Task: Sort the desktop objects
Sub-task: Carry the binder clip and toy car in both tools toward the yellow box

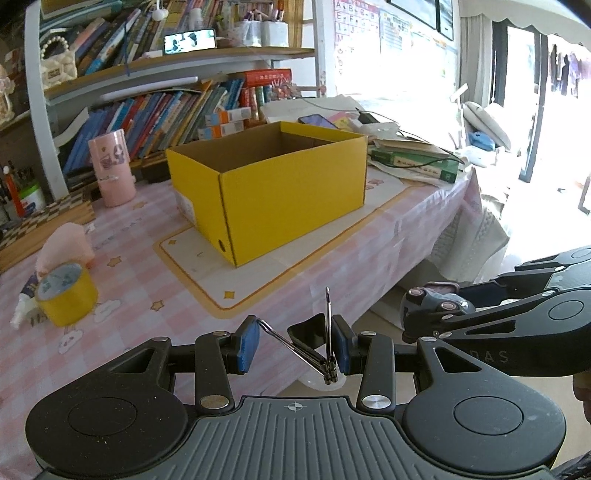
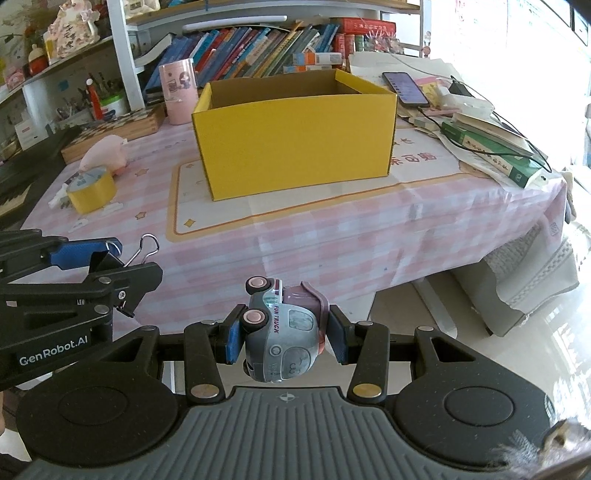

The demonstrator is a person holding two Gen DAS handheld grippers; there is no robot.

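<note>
Near the tabletop (image 2: 332, 229) edge, the left hand-held gripper (image 1: 293, 345) clamps a black binder clip (image 1: 308, 334), the right hand-held gripper (image 2: 286, 338) grips a grey toy truck (image 2: 284, 332); beyond them stands an open yellow box (image 2: 295, 144).

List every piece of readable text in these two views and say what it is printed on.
"FUN TRUCK": side of the toy truck in the right gripper.
"GenRobot.AI": body of the left gripper.
"A", "E", "F": wall letter chart; the rest is too blurred.
Book spines, green book, tablecloth print: unreadable.
</note>
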